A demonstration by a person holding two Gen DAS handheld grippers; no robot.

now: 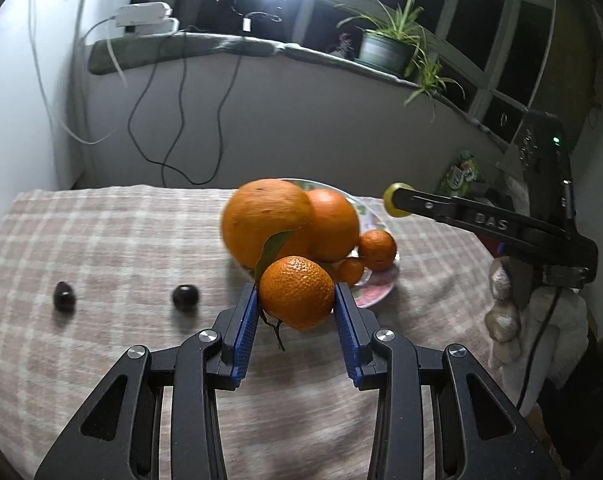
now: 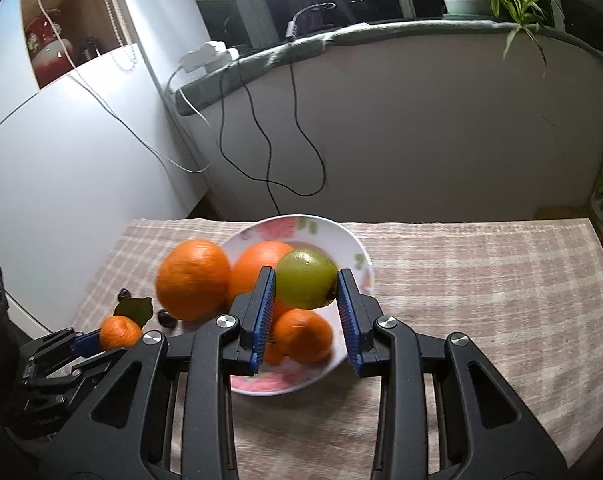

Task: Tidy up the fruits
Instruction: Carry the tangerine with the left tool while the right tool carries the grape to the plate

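Observation:
My left gripper [image 1: 296, 294] is shut on a small mandarin [image 1: 296, 292] with a leaf, held above the checked cloth just in front of the flowered plate [image 1: 375, 290]. My right gripper [image 2: 306, 280] is shut on a green round fruit [image 2: 306, 279], held over the same plate [image 2: 341, 240]. On the plate lie two big oranges [image 1: 267, 220] [image 2: 261, 264] and smaller mandarins [image 1: 377, 250] [image 2: 301, 336]. In the right wrist view the left gripper with its mandarin [image 2: 119, 333] shows at the lower left. Two dark small fruits [image 1: 63, 296] [image 1: 185, 296] lie on the cloth to the left.
The table carries a beige checked cloth [image 1: 101, 240]. Behind it runs a wall with hanging black cables [image 1: 181, 120] and a sill with a potted plant [image 1: 385, 46]. A green package [image 1: 461, 174] stands at the right. A gloved hand [image 1: 501, 312] holds the right tool.

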